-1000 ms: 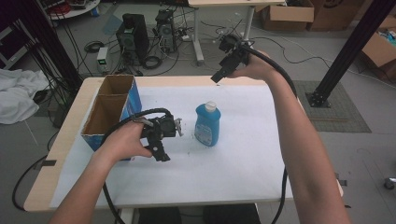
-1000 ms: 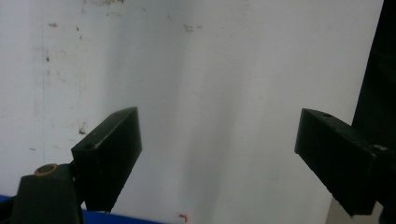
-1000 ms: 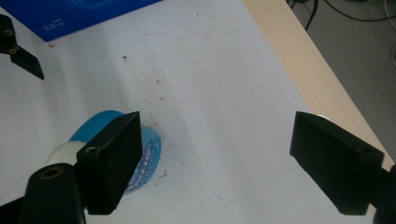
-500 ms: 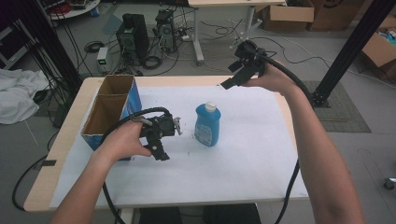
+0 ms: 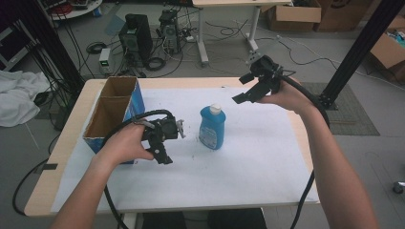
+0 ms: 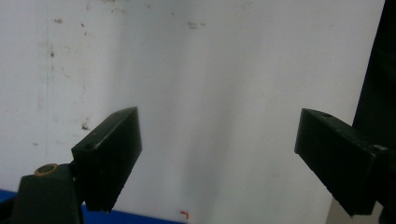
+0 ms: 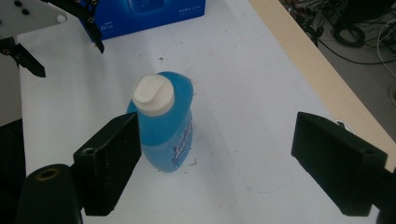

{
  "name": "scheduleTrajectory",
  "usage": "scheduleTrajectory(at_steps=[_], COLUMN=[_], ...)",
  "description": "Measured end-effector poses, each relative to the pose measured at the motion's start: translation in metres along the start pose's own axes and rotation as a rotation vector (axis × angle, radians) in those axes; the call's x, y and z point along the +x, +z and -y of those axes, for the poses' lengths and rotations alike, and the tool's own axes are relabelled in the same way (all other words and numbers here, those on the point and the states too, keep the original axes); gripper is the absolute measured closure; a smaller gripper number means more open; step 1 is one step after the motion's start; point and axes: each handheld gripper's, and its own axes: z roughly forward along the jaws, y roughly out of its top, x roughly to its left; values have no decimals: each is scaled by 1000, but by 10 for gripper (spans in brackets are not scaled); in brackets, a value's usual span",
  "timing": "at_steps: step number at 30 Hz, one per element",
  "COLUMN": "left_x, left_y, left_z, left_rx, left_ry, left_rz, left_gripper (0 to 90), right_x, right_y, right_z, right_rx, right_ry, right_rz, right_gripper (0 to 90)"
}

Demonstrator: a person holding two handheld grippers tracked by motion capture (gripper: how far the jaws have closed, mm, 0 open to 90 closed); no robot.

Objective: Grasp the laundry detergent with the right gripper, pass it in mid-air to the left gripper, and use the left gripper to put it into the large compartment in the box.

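A blue liquid bottle [image 5: 211,128] with a white cap [image 5: 216,109] stands upright in the middle of the white table cover. My right gripper [image 5: 242,88] hovers behind and to the right of it, open and empty. In the right gripper view the bottle [image 7: 168,128] stands ahead of the left jaw, outside the wide gap of the right gripper [image 7: 217,163]. My left gripper [image 5: 171,143] is low over the cover, just left of the bottle, open with nothing in it. In the left gripper view its jaws [image 6: 219,154] frame bare white cover.
An open blue cardboard box [image 5: 137,102] with two compartments stands at the table's left, close behind the left hand. The white cover [image 5: 248,167] leaves a wooden table edge [image 5: 305,143] bare on the right. Computers and cables lie on the floor beyond.
My right gripper has moved right and come down closer to the table behind the bottle. The left gripper and the bottle have stayed where they were.
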Motion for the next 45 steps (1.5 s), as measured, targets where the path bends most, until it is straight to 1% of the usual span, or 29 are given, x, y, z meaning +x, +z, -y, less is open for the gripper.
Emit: scheduleTrajectory(at_steps=[6,8,12,19,23,25,27,45], left_x=[0,-1,-1,-1,-1,-1,-2,-3], left_y=[-1,-1,0,-1,-1,-1,-1,-2], left_z=[2,3,3,4,4,3,3,2], left_rx=[-2,-8,-4,0,-3,-4,-2,1], left_ry=[-4,-5,-1,-4,-6,-5,-7,-5], left_rz=[1,-2,-2,-3,-6,-7,-6,-13], left_gripper=[155,155,155,155,155,155,155,155], right_x=[10,14,18,22,24,26,28,37], right_y=[5,7,16,31,39,43,47,80], right_z=[12,17,26,36,39,41,42,50], right_rx=[-32,-48,-60,-66,-68,-62,-64,-58], right_ry=[-10,-6,-3,5,4,1,0,-7], right_rz=[-11,-14,-28,-43,-42,-33,-38,-46], right_gripper=[156,154,154,155,156,156,158,163])
